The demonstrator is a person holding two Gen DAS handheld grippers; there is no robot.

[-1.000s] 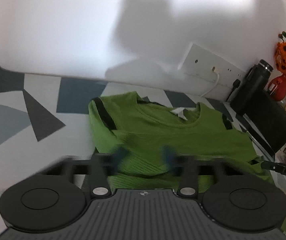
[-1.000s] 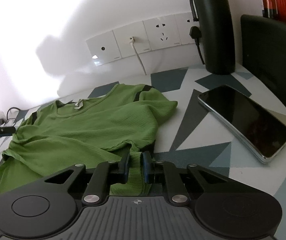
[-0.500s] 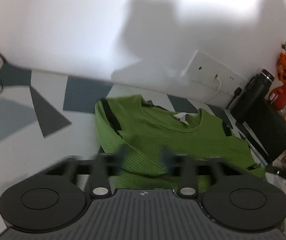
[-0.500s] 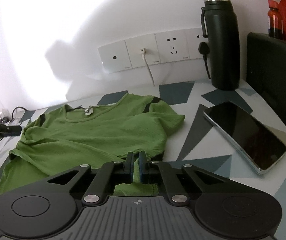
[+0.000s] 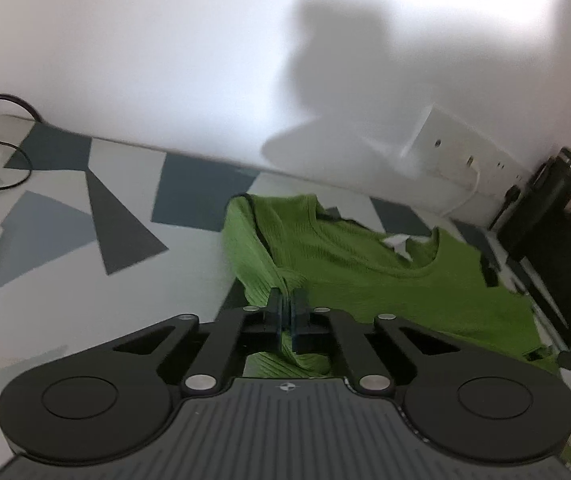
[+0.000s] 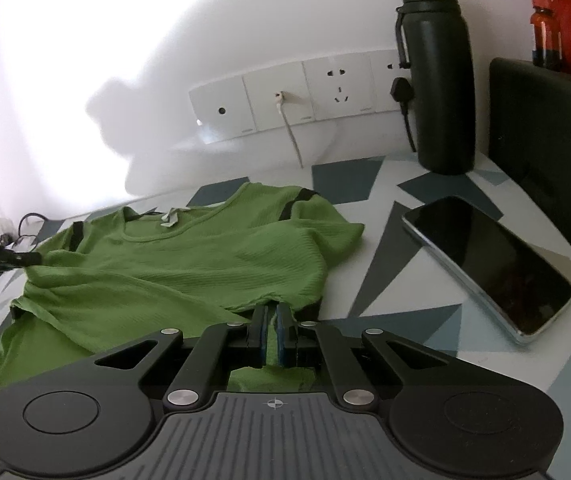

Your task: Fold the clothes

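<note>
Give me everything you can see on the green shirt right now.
The green ribbed knit shirt lies partly folded and rumpled on the geometric-patterned table, neckline with white label toward the wall. Black bands mark its shoulders. The left claw and right claw each pinch its near edge. The phone lies apart from it.

White wall (image 6: 85, 60); sockets (image 6: 297, 98); patterned, perhaps clothed table (image 6: 385, 240).

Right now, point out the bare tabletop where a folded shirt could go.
Widest patch: the patterned tabletop between the green ribbed shirt and black cable. A narrower strip runs between shirt and black smartphone. Crowded around the black bottle.
</note>
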